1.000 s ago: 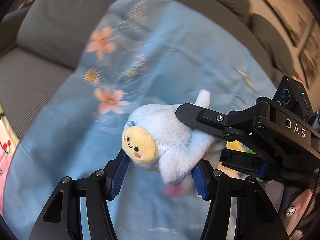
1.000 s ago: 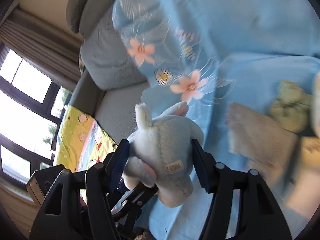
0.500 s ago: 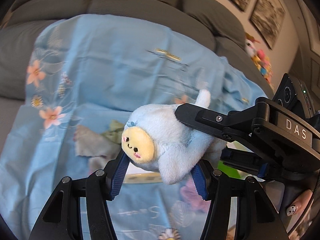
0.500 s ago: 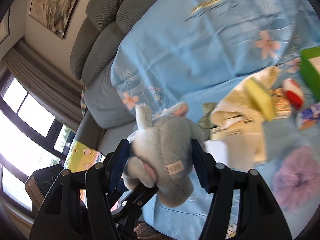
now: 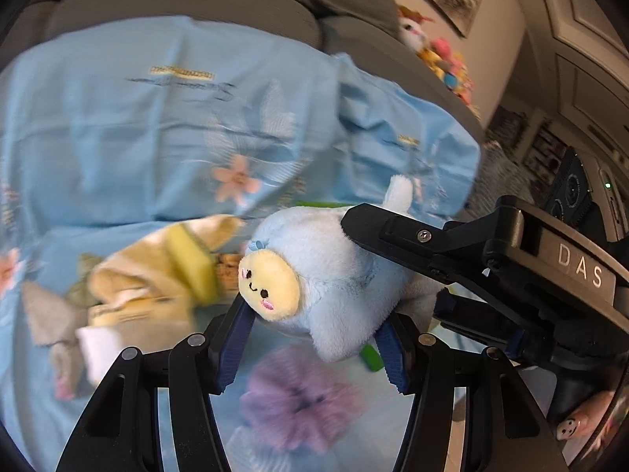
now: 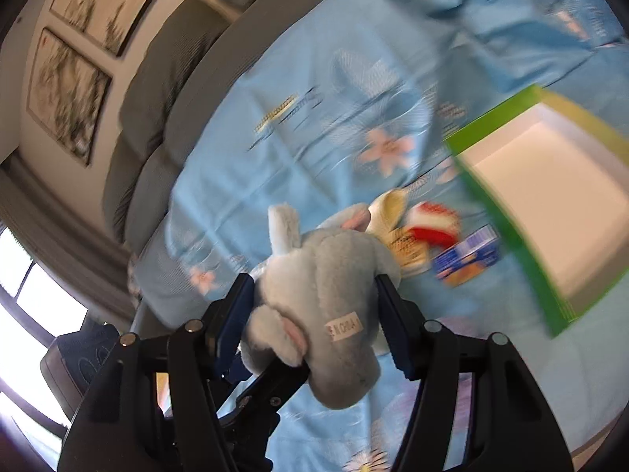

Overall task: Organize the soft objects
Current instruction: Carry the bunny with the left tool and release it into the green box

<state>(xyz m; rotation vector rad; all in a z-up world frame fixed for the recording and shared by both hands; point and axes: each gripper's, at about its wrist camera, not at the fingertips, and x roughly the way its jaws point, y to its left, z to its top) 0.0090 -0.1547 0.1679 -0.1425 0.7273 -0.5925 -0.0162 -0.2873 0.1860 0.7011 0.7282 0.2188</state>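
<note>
A light blue plush toy (image 5: 326, 271) with a yellow face hangs in the air over the sofa, held by both grippers at once. My left gripper (image 5: 314, 328) is shut on its body, blue pads pressing in from both sides. The right gripper's upper finger (image 5: 412, 232) reaches in from the right across the toy's back. The right wrist view shows the toy's rear (image 6: 334, 287) with a small white label, and my right gripper (image 6: 314, 308) shut on it. A finger (image 6: 275, 381) of the left gripper shows below the toy.
A light blue floral sheet (image 5: 157, 118) covers the grey sofa (image 5: 236, 0). On it lie a purple scrunchie (image 5: 302, 409), a yellow sponge in a towel (image 5: 184, 267), a red and white item (image 6: 432, 222), a blue packet (image 6: 468, 259) and an open green box (image 6: 495, 118) with a white inside.
Both grippers carried the plush sideways across the sheet together. The flower print gave way to the pile of loose items, then the scrunchie and the green box. The grips stayed the same.
</note>
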